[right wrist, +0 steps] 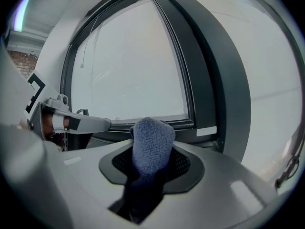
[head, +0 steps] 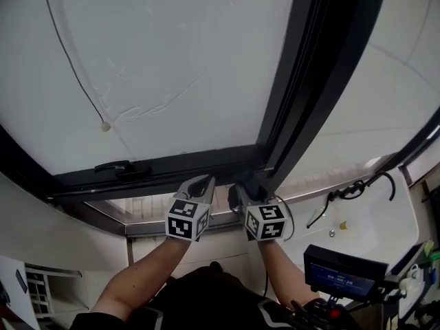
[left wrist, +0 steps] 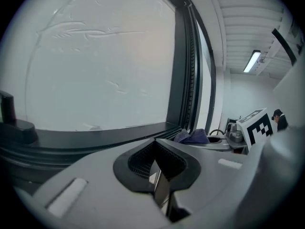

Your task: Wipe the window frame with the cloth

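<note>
The window frame [head: 172,167] is dark and goes around a big white pane of glass [head: 172,60]. Both grippers are held up at the bottom right corner of the frame, where the bottom bar meets the upright bar.

The right gripper [head: 249,191] has its jaws squeezed on a blue cloth [right wrist: 151,142]. The cloth is soft and fuzzy. A fat fold of it sticks up past the jaw tips and points at the bottom bar, close to the corner. I cannot tell if the cloth is touching the bar.

The left gripper [left wrist: 156,151] is just beside the right one, on its left. Its jaws are pressed together and there is nothing between them. It points at the bottom bar too.

A small dark handle [head: 117,167] sits on the bottom bar, farther to the left. A thin cord [head: 72,67] hangs down over the glass near its left edge, with a little knob at its end.
</note>
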A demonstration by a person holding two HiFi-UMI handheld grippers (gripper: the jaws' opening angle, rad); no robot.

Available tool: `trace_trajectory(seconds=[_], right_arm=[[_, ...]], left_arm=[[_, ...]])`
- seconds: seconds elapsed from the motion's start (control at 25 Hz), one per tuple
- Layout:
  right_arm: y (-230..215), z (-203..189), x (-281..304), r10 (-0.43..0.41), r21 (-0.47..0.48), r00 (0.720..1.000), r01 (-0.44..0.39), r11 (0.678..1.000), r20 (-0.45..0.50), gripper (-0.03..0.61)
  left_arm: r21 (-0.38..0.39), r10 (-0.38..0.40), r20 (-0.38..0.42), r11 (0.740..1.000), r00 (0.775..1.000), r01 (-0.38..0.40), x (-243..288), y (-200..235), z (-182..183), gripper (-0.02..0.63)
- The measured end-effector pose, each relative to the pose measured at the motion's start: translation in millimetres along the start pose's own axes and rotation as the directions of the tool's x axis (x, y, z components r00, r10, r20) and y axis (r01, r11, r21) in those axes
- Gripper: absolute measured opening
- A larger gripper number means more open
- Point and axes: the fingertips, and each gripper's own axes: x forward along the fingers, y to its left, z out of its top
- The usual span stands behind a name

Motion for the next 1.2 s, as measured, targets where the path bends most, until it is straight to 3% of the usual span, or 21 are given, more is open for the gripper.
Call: trace_trajectory(seconds=[0.64, 1.2], right_arm=[[94, -3, 20, 0.128, -0.029, 0.991, -0.129, 0.991, -0.035, 0.143], [182, -7, 44, 0.232, -0.052, 0.970, -0.236, 0.970, -0.073, 0.143]], left_arm=[[-0.027, 0.049, 0.031, 0.998, 0.998, -0.048, -65, 46, -5, -0.006], [-0.077, 0.175, 0.034, 0.982, 0.984, -0.172, -149, 111, -26, -0.006]])
